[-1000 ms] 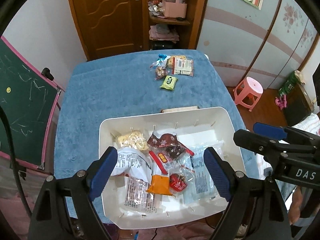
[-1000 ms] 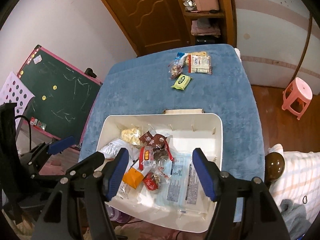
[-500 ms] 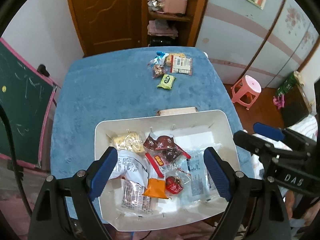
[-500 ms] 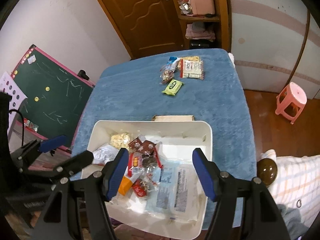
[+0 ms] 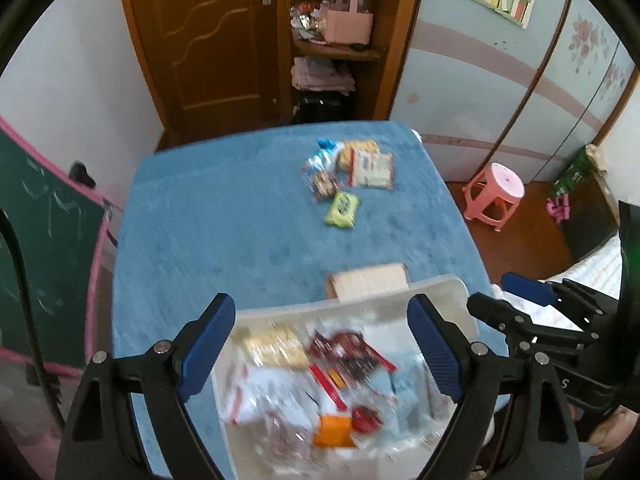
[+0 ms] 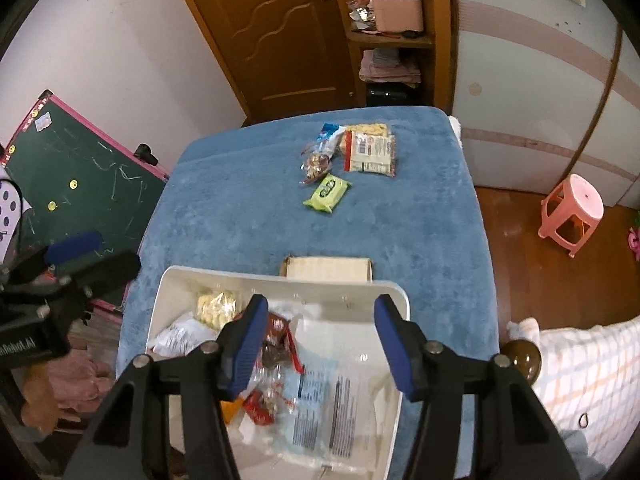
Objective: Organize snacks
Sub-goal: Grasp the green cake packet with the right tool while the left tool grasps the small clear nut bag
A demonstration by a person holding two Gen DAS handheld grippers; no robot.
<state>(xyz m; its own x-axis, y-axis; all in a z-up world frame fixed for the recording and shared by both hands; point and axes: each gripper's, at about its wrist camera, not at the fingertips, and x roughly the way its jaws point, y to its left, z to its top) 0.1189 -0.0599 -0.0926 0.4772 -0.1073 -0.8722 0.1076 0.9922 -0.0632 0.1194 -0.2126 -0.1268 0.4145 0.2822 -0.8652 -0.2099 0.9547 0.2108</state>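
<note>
A white tray (image 6: 392,294) (image 5: 452,284) stands at the near end of the blue-covered table (image 6: 248,216), filled with several snack packets. Farther back lie a green packet (image 6: 327,192) (image 5: 342,210), a clear bag of brown snacks (image 6: 316,166) and a white and red packet (image 6: 370,154) (image 5: 372,168). My left gripper (image 5: 322,350) hovers open above the tray, nothing between its fingers. My right gripper (image 6: 318,350) also hangs over the tray; its jaws are closing with only air between them.
A small cardboard box (image 6: 326,268) sits just behind the tray. A green chalkboard (image 6: 76,184) leans left of the table. A pink stool (image 6: 572,212) stands on the floor at right. A wooden door (image 6: 276,28) and shelf are behind the table.
Both views have slid forward along the table, so the tray sits lower in frame and the far packets look closer. The right gripper's fingers stand closer together than before.
</note>
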